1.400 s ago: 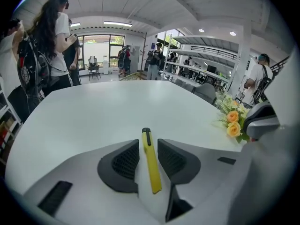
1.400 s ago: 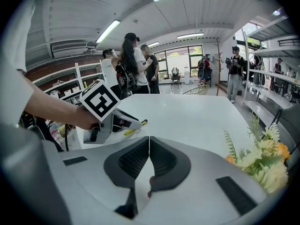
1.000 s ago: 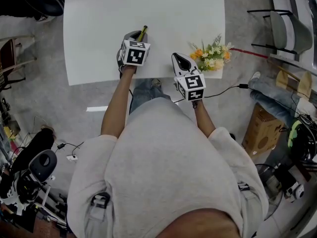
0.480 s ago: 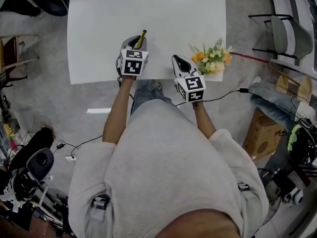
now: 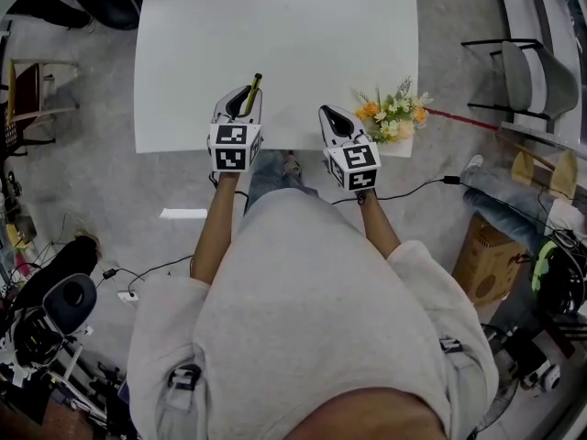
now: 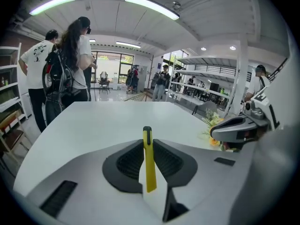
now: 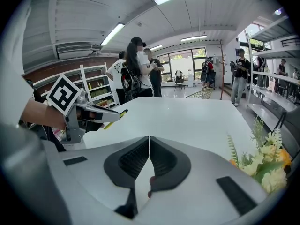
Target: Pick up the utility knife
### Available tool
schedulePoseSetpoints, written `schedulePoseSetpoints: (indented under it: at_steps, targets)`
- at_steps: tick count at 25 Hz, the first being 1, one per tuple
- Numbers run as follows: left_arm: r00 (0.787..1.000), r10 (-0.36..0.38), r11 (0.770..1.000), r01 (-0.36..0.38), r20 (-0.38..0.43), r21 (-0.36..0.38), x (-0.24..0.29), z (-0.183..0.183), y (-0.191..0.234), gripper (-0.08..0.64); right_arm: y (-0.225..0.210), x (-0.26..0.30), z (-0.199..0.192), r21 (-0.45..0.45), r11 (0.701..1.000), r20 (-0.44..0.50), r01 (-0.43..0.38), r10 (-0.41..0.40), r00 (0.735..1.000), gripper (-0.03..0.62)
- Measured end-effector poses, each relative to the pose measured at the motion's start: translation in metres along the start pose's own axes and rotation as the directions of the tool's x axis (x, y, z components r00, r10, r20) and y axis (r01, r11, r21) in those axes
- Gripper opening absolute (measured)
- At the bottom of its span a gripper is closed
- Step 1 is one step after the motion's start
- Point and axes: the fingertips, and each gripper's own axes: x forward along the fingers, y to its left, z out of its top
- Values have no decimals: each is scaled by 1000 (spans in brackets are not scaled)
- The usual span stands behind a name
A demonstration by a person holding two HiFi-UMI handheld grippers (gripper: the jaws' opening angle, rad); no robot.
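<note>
Head view: a person in a grey top is standing at the near edge of a white bench (image 5: 275,35), holding a gripper in each hand. The left gripper (image 5: 241,99) is clamping a yellow utility knife (image 5: 250,90). The knife's black-capped end is sticking out past the jaws toward 12 o'clock, over the bench near its near edge. The right gripper (image 5: 332,115) is hovering at 3 o'clock from the left one, well apart, also over the near edge. A small bunch of orange & white flowers (image 5: 393,113) is sitting on the bench's near right corner, at 3 o'clock from the right gripper. A grey chair (image 5: 523,67) is standing on the floor at 3 o'clock, off the bench.

Left gripper view: both dark ribbed pads are pressing on the knife (image 6: 148,156), which is standing near upright between them, black tip at 12 o'clock. The bench top is stretching away behind it. The right gripper (image 6: 236,129) is showing at 3 o'clock, w/ the flowers just beyond it. Several people are standing past the bench's far side, at 10 o'clock.

Right gripper view: its jaws are resting together w/ nothing between them. The left gripper (image 7: 101,115) is showing at 9 o'clock, the knife's yellow end poking from it, raised off the bench top. The flowers are at 4 o'clock.
</note>
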Motion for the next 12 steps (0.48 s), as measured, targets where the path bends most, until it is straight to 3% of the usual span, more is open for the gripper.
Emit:
schedulePoseSetpoints:
  at_steps: [12]
  targets:
    - [991,29,999,-25,131,-32,-54,16,-3,71,4,-17,35,-18,1000,129,4,-1,992,32]
